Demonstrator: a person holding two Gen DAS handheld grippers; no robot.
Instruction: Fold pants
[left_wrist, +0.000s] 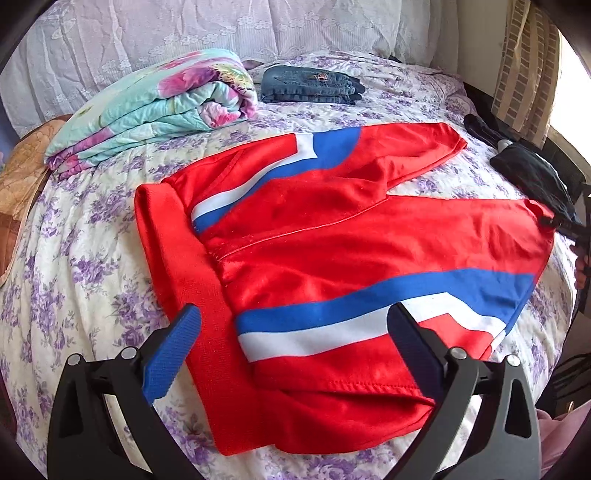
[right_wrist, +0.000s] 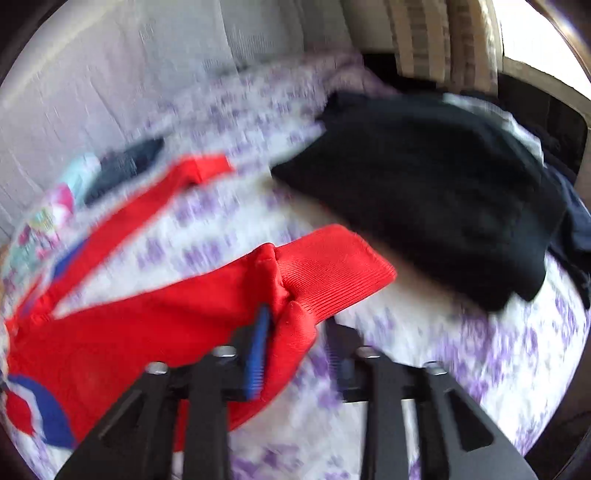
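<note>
Red track pants (left_wrist: 332, 229) spread on the floral bedsheet (left_wrist: 92, 280) — waistband toward the left.
Left gripper (left_wrist: 295, 332) hovers spread wide above the near leg; right gripper (right_wrist: 295, 328) pinches the ribbed cuff (right_wrist: 332, 269) — beside a black garment (right_wrist: 436, 192).

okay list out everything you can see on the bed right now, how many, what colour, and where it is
red pants: one, red with blue and white stripes, spread across the middle of the bed
floral quilt: one, teal and pink, folded, far left
jeans: one, dark blue, folded, far side beside the quilt
black garment: one, black, right edge of the bed
bedsheet: one, white with purple flowers, under everything
left gripper: one, black with blue pads, open over the waistband end
right gripper: one, black with blue pads, shut on a red ribbed cuff
</note>
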